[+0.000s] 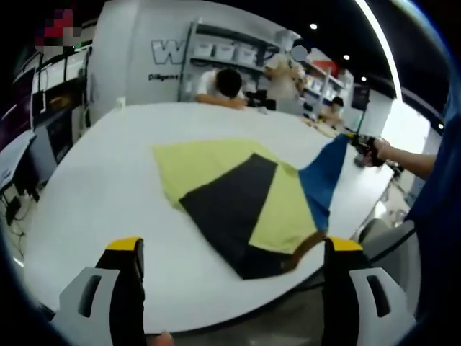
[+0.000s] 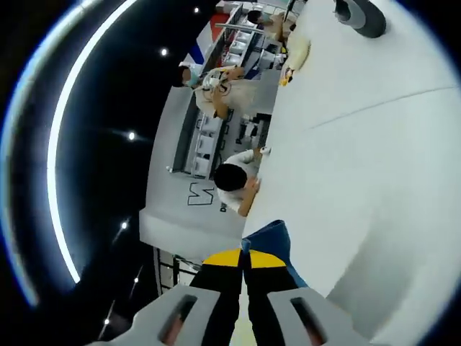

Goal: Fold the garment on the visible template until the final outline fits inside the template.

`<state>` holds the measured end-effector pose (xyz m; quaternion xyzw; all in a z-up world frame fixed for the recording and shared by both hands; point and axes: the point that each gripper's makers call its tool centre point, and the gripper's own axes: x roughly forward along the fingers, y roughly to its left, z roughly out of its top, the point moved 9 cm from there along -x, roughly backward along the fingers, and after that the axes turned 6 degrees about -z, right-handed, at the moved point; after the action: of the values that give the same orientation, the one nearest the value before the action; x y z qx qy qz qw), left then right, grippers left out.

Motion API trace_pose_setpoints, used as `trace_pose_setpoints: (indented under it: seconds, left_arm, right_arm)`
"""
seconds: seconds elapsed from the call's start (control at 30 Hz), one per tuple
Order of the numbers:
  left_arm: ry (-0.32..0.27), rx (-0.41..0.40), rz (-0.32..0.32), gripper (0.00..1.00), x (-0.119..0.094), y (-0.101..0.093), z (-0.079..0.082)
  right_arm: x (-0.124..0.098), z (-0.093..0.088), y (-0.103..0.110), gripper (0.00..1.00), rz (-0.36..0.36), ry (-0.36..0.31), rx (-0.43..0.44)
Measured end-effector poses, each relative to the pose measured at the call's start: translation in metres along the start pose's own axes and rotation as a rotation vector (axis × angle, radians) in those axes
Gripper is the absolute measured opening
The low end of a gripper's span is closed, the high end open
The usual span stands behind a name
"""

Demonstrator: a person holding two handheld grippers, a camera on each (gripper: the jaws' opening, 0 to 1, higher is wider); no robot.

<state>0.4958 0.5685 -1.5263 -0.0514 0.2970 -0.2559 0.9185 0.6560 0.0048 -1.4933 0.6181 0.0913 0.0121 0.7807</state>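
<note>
A yellow template sheet (image 1: 194, 162) lies flat on the round white table (image 1: 101, 187). A black stretch of the garment (image 1: 234, 205) lies across the sheet, reaching the table's near edge. At the right, a blue part of the garment (image 1: 324, 176) is lifted off the table. It rises to the right gripper (image 1: 362, 146), which a hand holds. In the right gripper view, my right gripper (image 2: 245, 254) is shut on that blue cloth (image 2: 272, 238). My left gripper (image 1: 233, 245) hangs open over the near table edge, its jaws wide apart with nothing between them.
A person (image 1: 227, 86) leans on the far table edge with head down, and others sit near shelves (image 1: 230, 50) behind. A chair (image 1: 382, 231) stands at the near right. In the right gripper view, a dark round object (image 2: 360, 14) and a pale item (image 2: 295, 54) lie on the table.
</note>
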Motion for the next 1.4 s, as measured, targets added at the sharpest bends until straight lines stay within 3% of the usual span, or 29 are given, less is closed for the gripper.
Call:
trace_pose_setpoints:
  seconds: [0.2, 0.37, 0.5, 0.6, 0.87, 1.27, 1.4]
  left_arm:
    - [0.017, 0.010, -0.037, 0.99, -0.004, 0.015, -0.006]
    - [0.032, 0.060, -0.079, 0.99, -0.006, 0.013, 0.001]
    - [0.022, 0.094, -0.110, 0.99, -0.007, 0.014, 0.006]
    - [0.060, 0.138, -0.158, 0.98, -0.005, 0.018, 0.005]
    - [0.066, 0.175, -0.213, 0.99, -0.007, 0.021, 0.010]
    - [0.061, 0.198, -0.224, 0.99, -0.016, 0.027, 0.014]
    - [0.056, 0.205, -0.228, 0.99, -0.018, 0.024, 0.015]
  right_arm:
    - [-0.006, -0.029, 0.050, 0.00, 0.079, 0.038, -0.026]
    - [-0.010, -0.074, 0.097, 0.00, 0.139, 0.088, -0.030]
    - [-0.006, -0.100, 0.118, 0.00, 0.168, 0.132, -0.021]
    - [-0.002, -0.129, 0.136, 0.00, 0.189, 0.193, -0.026]
    - [0.019, -0.189, 0.154, 0.00, 0.204, 0.324, -0.015]
    - [0.047, -0.232, 0.158, 0.00, 0.186, 0.428, -0.030]
    - [0.055, -0.251, 0.155, 0.00, 0.170, 0.470, 0.014]
